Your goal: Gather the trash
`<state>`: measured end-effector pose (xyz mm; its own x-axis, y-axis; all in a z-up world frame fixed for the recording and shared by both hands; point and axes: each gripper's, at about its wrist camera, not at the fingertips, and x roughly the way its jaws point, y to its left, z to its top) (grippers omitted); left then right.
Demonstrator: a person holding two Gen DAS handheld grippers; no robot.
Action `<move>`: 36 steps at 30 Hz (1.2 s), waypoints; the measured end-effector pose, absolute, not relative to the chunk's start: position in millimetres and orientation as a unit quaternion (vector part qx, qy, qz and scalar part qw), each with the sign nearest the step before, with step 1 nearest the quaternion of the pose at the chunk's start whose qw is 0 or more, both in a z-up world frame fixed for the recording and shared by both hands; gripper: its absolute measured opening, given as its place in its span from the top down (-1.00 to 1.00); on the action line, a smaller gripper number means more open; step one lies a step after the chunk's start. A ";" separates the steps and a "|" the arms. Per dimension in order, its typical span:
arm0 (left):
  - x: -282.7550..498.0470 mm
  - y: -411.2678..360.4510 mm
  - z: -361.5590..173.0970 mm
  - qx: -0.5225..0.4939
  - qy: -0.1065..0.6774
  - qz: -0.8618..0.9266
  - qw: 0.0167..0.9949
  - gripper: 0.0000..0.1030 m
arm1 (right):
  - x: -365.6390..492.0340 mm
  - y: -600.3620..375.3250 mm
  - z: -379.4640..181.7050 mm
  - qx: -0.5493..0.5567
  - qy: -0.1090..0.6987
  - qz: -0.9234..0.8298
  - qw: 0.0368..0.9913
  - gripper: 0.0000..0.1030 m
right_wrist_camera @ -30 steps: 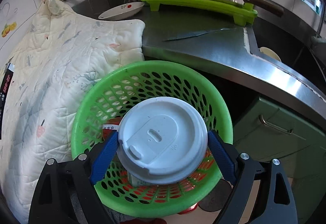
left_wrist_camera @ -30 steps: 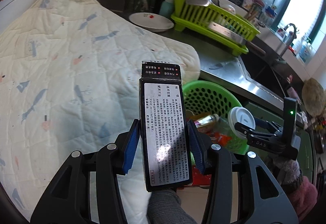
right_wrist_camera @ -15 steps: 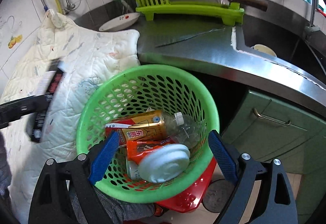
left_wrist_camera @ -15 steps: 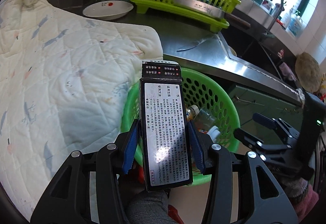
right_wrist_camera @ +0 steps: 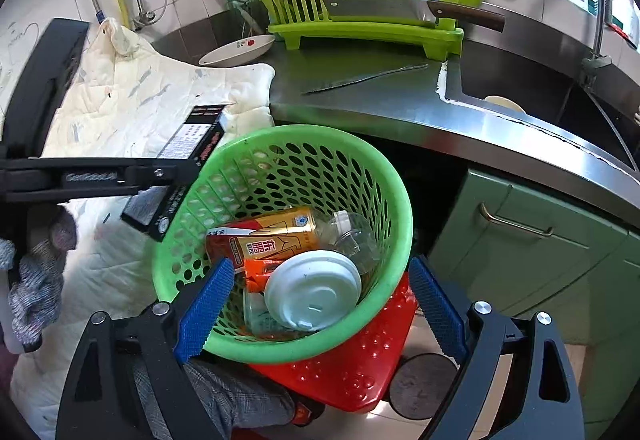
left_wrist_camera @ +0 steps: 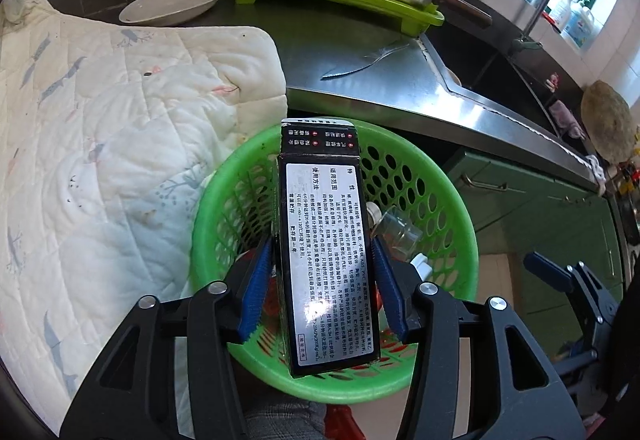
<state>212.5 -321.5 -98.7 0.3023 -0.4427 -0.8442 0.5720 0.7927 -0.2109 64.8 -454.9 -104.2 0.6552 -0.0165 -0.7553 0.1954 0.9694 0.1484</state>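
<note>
My left gripper [left_wrist_camera: 322,280] is shut on a black box [left_wrist_camera: 328,248] with a white printed label and holds it over the green perforated basket [left_wrist_camera: 452,195]. The box also shows in the right wrist view [right_wrist_camera: 188,159], at the basket's left rim [right_wrist_camera: 256,135]. The basket holds a gold drink bottle [right_wrist_camera: 276,236], a clear plastic bottle [right_wrist_camera: 352,236], an orange wrapper and a white cup lid [right_wrist_camera: 312,294]. My right gripper [right_wrist_camera: 320,312] is open and empty, just in front of the basket.
A quilted cream cloth [left_wrist_camera: 100,143] covers the surface to the left. A steel counter [right_wrist_camera: 360,95] behind holds a knife [right_wrist_camera: 360,79], a white dish [right_wrist_camera: 240,49] and a lime dish rack [right_wrist_camera: 372,11] with a cleaver. A sink [right_wrist_camera: 520,87] lies to the right. A red stool [right_wrist_camera: 352,372] sits under the basket.
My right gripper let go of the white cup lid, which now lies in the basket, and pulled back. My left gripper moved right with the black box until it is over the basket.
</note>
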 end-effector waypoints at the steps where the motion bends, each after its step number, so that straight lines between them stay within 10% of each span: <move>1: 212.7 -321.5 -99.6 0.063 0.499 -0.318 0.804 0.03 | 63.2 -454.0 -104.3 0.110 0.409 -0.059 0.904 -0.67; 4: 211.4 -320.4 -100.6 0.053 0.496 -0.330 0.801 -0.24 | 61.0 -452.6 -104.3 0.109 0.407 -0.061 0.905 -0.67; 36: 140.3 -161.2 -20.2 0.050 0.375 -0.222 0.899 -0.73 | 35.9 -366.9 -52.9 0.083 0.372 -0.043 0.924 -0.69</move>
<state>140.3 -161.2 -20.2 0.6202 -0.3621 -0.6959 0.4374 0.8960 -0.0763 35.9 -366.9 -52.9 0.7203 -0.0174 -0.6935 0.1409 0.9825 0.1217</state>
